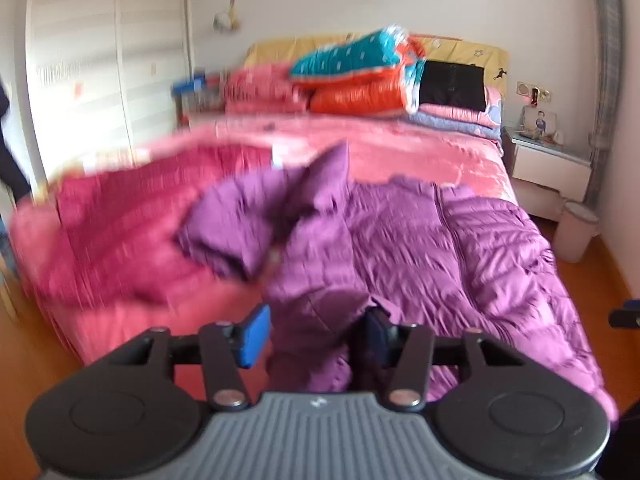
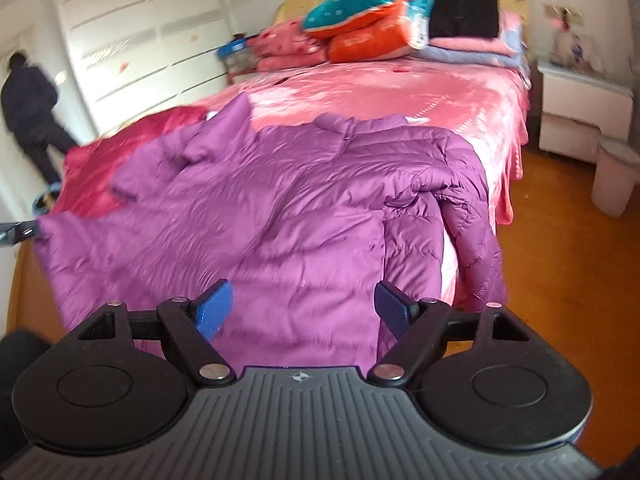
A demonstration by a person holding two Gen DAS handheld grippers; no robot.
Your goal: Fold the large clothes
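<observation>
Pink bedding covers the bed (image 1: 420, 152), with folded quilts (image 1: 360, 76) stacked at the far end near the headboard and a white nightstand (image 1: 548, 160) off to the right. Seen from the left wrist, the left gripper (image 1: 316, 338) has its blue fingers (image 1: 253, 336) apart, and a fold of the purple puffer jacket (image 1: 440, 240) rises between them without either pad clearly pressing on it; beyond the fingertips a sleeve sticks up, blurred, and a dark red jacket (image 1: 120, 232) lies to the left. Seen from the right wrist, the right gripper (image 2: 304, 312) stands wide open, its fingers (image 2: 212, 314) hovering just over the near hem of the purple jacket (image 2: 260, 208), which is spread across the bed's foot, one side drooping over the right edge. Far left, a person in dark clothes (image 2: 32, 116) stands by the wardrobe (image 2: 140, 32).
</observation>
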